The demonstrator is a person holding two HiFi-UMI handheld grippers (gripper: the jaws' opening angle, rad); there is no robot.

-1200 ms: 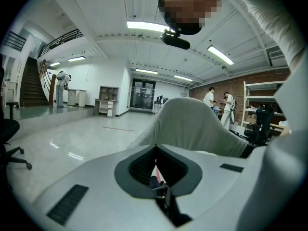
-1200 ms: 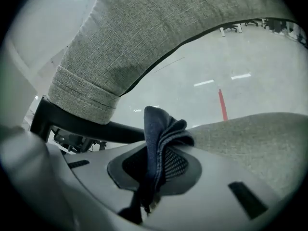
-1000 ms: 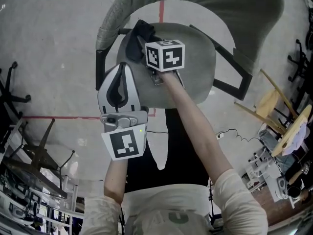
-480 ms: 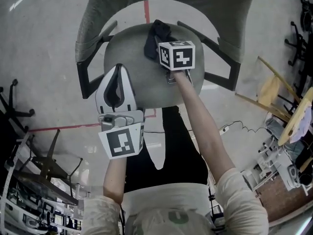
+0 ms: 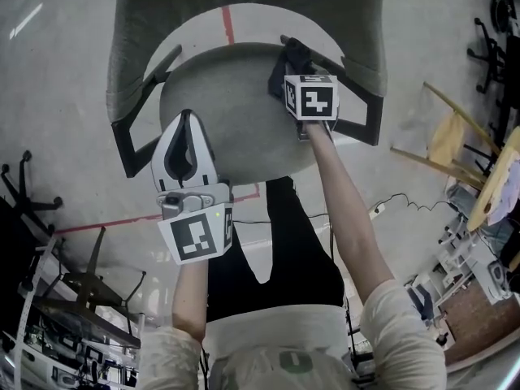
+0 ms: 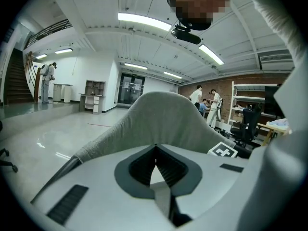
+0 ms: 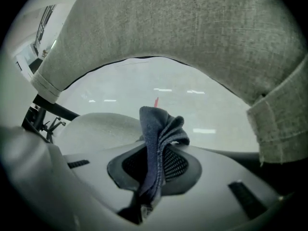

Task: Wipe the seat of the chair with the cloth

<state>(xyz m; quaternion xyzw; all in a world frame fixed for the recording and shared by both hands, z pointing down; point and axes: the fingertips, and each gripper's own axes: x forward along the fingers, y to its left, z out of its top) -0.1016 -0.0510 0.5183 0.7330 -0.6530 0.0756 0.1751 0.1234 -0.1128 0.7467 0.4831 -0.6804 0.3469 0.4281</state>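
Observation:
The grey chair's seat (image 5: 231, 104) lies below me, with its backrest (image 5: 244, 10) on the far side. My right gripper (image 5: 296, 73) is at the seat's back right edge, shut on a dark blue cloth (image 5: 292, 57). In the right gripper view the cloth (image 7: 156, 129) stands bunched between the jaws of that gripper (image 7: 153, 163), with the seat (image 7: 96, 126) to the left and the backrest (image 7: 192, 42) arching above. My left gripper (image 5: 184, 140) hovers over the seat's front left, shut and empty. Its own view shows the gripper (image 6: 155, 153) pointing at the backrest (image 6: 163, 117).
Black armrests (image 5: 130, 140) (image 5: 364, 112) flank the seat. Red tape (image 5: 106, 220) crosses the floor. Dark folded frames (image 5: 77, 287) sit at the left, wooden furniture (image 5: 455, 149) and a cable (image 5: 398, 208) at the right. People (image 6: 211, 104) stand far off in the hall.
My right gripper has carried the cloth across the back of the seat, from its left side to its right edge. The left gripper has stayed over the front left.

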